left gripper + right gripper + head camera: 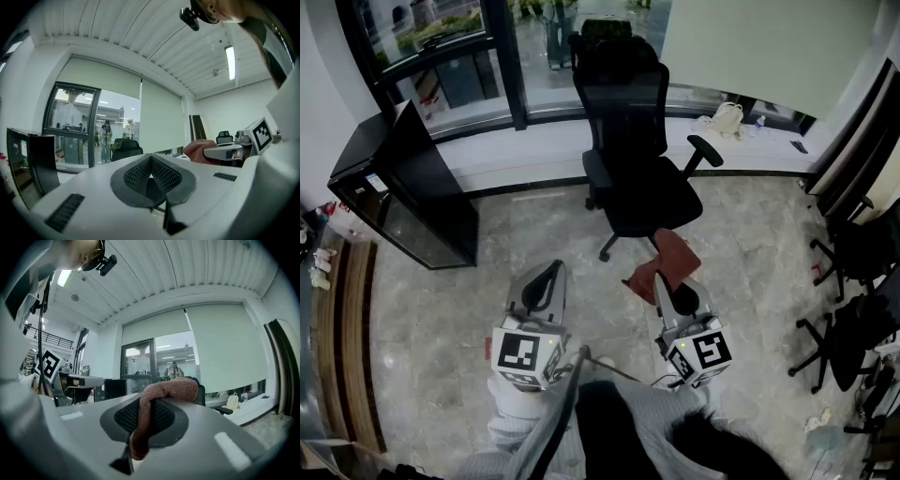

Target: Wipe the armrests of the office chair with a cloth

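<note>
A black office chair [630, 141] stands ahead by the window, its seat facing me, one armrest [705, 150] on its right side and one [595, 171] on its left. A rust-red cloth [667, 264] hangs folded from my right gripper [660, 283], which is shut on it about a step short of the chair. In the right gripper view the cloth [157, 401] drapes over the closed jaws and hides most of the chair. My left gripper [550, 275] is held level beside it, shut and empty; its pads [157, 172] meet in the left gripper view.
A black cabinet [412, 192] stands at the left by the window. More black chairs [853, 309] crowd the right wall. A white bag [727, 119] lies on the window ledge behind the chair. Grey tiled floor [534, 234] lies between me and the chair.
</note>
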`<action>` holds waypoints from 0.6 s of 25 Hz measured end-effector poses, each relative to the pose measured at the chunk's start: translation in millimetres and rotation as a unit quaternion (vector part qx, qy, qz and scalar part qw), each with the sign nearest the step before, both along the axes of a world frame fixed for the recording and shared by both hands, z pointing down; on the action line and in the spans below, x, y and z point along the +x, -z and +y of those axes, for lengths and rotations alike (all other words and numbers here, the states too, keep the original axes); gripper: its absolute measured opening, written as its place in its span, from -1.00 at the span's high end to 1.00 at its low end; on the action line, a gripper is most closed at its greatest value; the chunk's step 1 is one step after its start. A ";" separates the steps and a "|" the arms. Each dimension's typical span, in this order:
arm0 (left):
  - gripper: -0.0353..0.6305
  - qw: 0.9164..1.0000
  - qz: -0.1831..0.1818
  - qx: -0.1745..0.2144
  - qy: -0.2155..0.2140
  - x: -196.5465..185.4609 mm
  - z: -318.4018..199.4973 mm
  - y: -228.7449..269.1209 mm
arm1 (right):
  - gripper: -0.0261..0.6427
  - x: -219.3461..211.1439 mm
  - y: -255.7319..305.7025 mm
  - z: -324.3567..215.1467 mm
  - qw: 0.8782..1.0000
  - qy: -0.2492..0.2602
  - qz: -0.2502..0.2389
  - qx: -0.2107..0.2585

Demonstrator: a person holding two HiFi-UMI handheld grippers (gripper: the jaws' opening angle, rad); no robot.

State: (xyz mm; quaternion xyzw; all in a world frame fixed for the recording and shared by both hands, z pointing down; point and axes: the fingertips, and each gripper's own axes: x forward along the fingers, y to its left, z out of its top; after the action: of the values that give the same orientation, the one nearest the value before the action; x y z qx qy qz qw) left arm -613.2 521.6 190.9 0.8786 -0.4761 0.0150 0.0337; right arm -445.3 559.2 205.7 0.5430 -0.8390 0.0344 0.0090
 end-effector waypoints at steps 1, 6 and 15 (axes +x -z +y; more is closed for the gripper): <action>0.88 1.000 -0.001 -0.001 0.001 -0.8 0.7 -0.9 | 0.85 -0.3 -0.6 0.9 1.000 0.000 0.000 -0.001; 0.88 1.000 -0.004 -0.002 0.002 -4.0 -3.3 -1.9 | 0.85 -2.1 -0.3 -3.6 1.000 0.001 -0.001 0.001; 0.88 1.000 -0.005 -0.008 0.002 5.2 -10.8 -12.1 | 0.85 1.4 -8.3 -11.0 1.000 0.009 0.001 -0.001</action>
State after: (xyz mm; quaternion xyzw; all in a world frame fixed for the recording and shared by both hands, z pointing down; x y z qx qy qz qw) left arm -608.0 510.8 203.0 0.8771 -0.4782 0.0235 0.0385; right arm -443.9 548.2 214.0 0.5357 -0.8436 0.0351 0.0105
